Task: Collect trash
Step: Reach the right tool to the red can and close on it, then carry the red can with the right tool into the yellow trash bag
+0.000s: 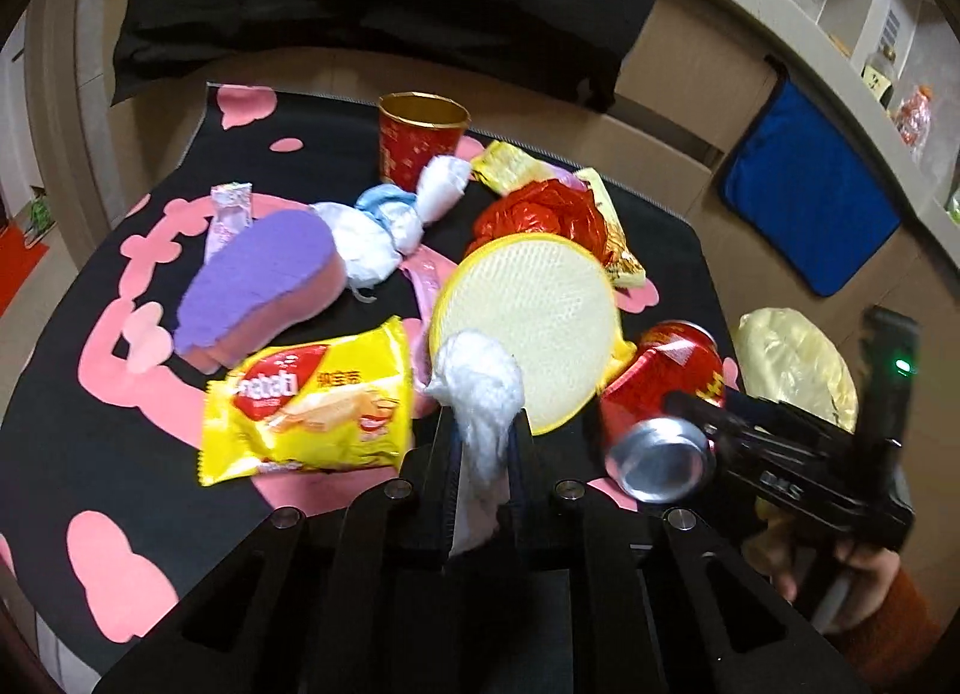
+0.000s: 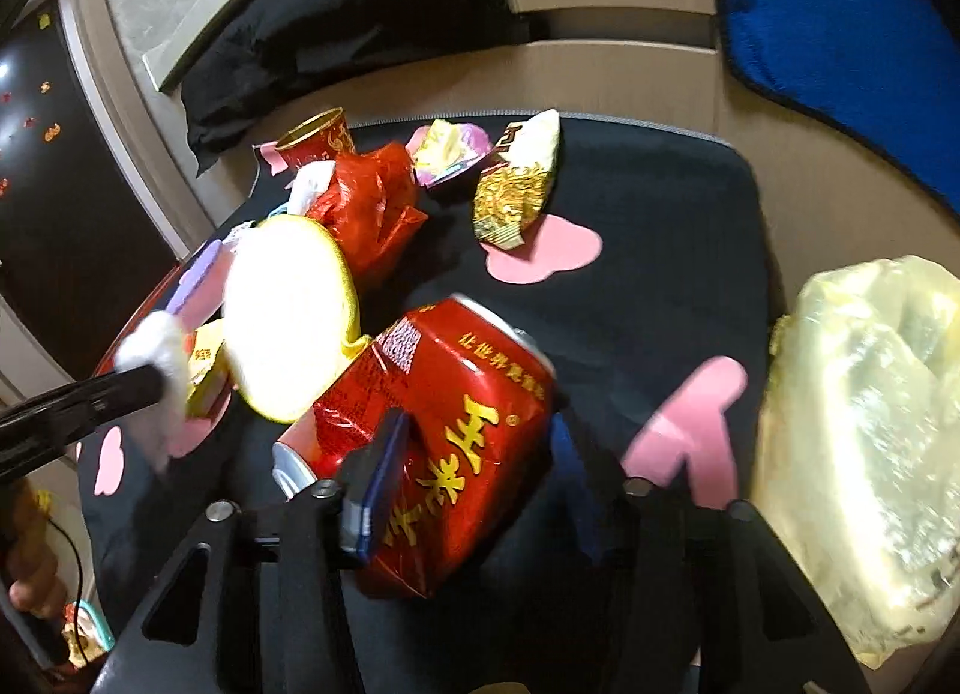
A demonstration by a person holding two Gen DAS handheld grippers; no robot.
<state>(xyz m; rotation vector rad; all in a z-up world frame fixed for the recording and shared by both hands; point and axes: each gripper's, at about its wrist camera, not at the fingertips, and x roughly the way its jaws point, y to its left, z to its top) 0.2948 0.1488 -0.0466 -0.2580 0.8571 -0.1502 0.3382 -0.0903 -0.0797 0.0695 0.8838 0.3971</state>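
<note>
A white tissue wad (image 1: pixel 480 376) is pinched between the fingers of my left gripper (image 1: pixel 485 412), which is shut on it above the black mat with pink shapes (image 1: pixel 90 442). The right wrist view shows that same tissue wad (image 2: pixel 156 352) at the far left. A dented red drink can (image 2: pixel 468 394) sits tilted between the fingers of my right gripper (image 2: pixel 477 421), whose blue pads press on its sides. In the left wrist view the can (image 1: pixel 666 388) shows its silver base at the mat's right edge, with the right gripper (image 1: pixel 696 412) on it.
On the mat lie a yellow wafer packet (image 1: pixel 312 400), a purple sponge (image 1: pixel 258 280), a round yellow mesh disc (image 1: pixel 534 322), a red plastic bag (image 1: pixel 540 214), knotted white bags (image 1: pixel 384 226) and a red-gold paper cup (image 1: pixel 420 135). A pale yellow bag (image 2: pixel 858 442) stands right of the table.
</note>
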